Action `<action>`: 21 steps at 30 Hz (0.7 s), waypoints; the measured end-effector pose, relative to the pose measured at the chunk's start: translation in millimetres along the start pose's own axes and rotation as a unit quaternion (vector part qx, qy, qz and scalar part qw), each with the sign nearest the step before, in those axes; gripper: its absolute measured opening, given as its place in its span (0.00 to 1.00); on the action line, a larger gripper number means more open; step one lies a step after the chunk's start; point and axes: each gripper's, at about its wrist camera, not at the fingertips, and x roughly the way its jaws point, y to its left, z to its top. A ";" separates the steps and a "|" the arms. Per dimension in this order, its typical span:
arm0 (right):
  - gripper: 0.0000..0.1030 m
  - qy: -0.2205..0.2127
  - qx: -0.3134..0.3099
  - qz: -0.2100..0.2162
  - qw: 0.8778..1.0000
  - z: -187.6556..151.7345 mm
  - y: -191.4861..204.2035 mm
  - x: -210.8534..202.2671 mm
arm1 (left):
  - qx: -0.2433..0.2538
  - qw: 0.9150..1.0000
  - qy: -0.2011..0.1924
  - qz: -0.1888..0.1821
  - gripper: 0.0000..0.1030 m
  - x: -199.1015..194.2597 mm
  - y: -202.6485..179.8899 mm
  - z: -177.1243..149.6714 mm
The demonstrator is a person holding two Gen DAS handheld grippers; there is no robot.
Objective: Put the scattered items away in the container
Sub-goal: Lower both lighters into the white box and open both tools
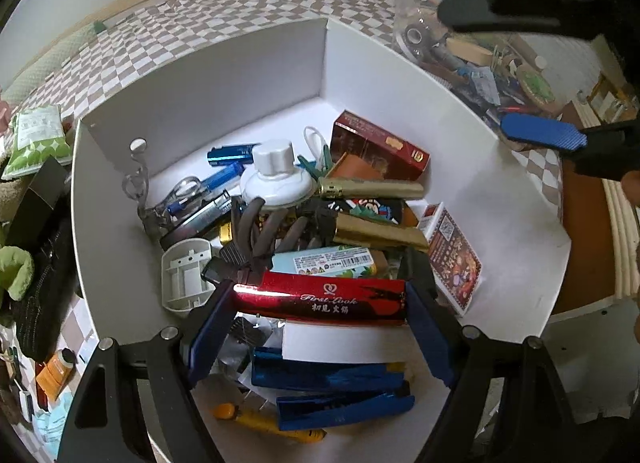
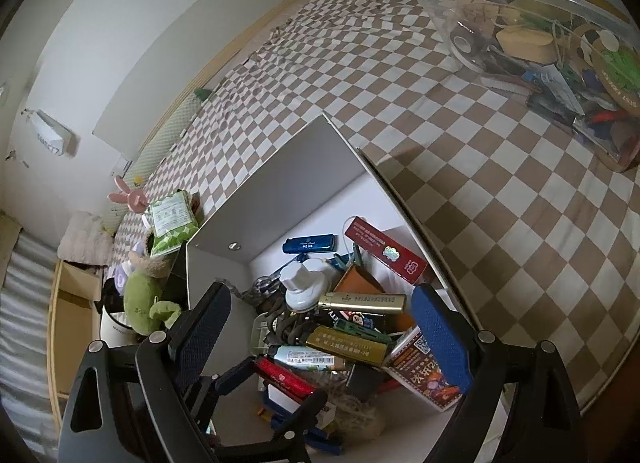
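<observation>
My left gripper (image 1: 320, 317) is shut on a glossy red box (image 1: 320, 297) printed "First Look", its blue pads pressing on both ends. It holds the box low inside the white container (image 1: 240, 75), just above the pile there: a white knobbed cap (image 1: 276, 179), gold boxes (image 1: 372, 187), a dark red carton (image 1: 376, 147) and blue boxes (image 1: 328, 379). In the right wrist view the red box (image 2: 284, 377) shows at the bottom of the container (image 2: 280, 191). My right gripper (image 2: 324, 327) hovers open over the container's near right side, with nothing between its fingers (image 1: 540, 135).
A clear plastic bin (image 2: 540, 43) full of odds and ends stands on the checked cloth (image 2: 440, 143) at the back right. Left of the container lie a green packet (image 1: 36, 135), a green plush toy (image 2: 144, 303), a black case (image 1: 44, 291) and an orange tube (image 1: 54, 373).
</observation>
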 end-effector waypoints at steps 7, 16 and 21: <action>0.89 0.003 -0.005 -0.003 1.000 -1.2 -0.1 -0.1 | -0.003 1.000 -0.002 -0.001 0.82 -2.1 0.8 -1.0; 0.89 -0.012 -0.030 -0.011 0.999 -7.1 3.9 -7.6 | -0.010 0.999 -0.030 -0.002 0.99 -22.8 5.0 -2.0; 0.89 -0.020 -0.036 -0.014 0.999 -13.8 9.7 -11.0 | -0.009 0.999 -0.039 0.000 1.00 -37.0 8.5 -3.2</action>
